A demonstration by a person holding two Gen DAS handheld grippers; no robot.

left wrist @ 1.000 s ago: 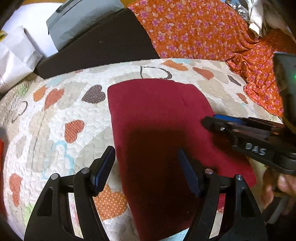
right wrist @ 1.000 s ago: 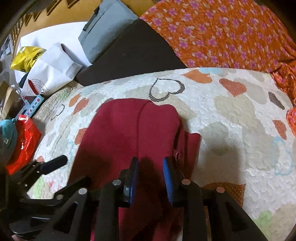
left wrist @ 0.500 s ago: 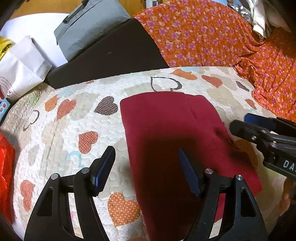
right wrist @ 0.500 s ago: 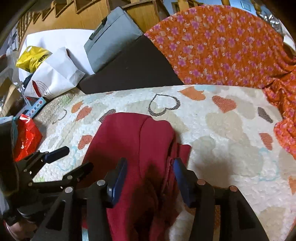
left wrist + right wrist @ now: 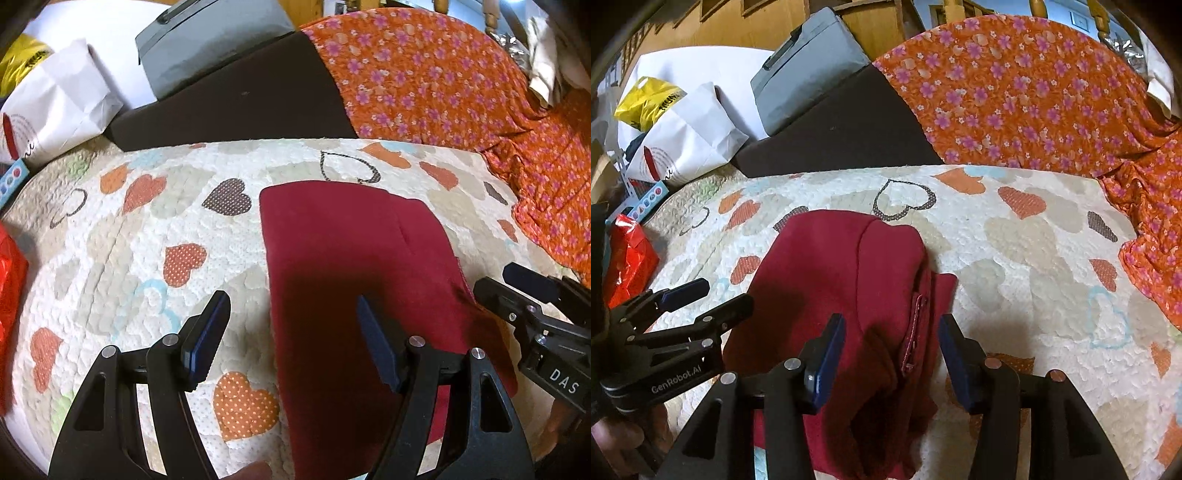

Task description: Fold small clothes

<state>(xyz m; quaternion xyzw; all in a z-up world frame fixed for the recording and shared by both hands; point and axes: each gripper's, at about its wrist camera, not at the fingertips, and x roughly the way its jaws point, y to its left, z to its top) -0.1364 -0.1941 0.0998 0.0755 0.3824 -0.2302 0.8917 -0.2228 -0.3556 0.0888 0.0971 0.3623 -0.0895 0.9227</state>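
Hovering with jaws apart, both grippers hang over a folded dark red garment on a heart-print quilt

The left gripper [image 5: 290, 341] is spread wide and grips nothing, one finger over bare quilt [image 5: 110, 258], the other above the garment [image 5: 351, 266], straddling its left edge. The right gripper [image 5: 892, 354] is likewise parted and empty, framing the garment's bunched right side, where a seam strip [image 5: 914, 332] shows. The cloth lies flat in a rough rectangle near the middle of the quilt. Behind the quilt sit a dark block [image 5: 842, 133], a grey case [image 5: 805, 70] and a white paper bag [image 5: 690, 136]; an orange floral cloth [image 5: 1034, 96] drapes to the right
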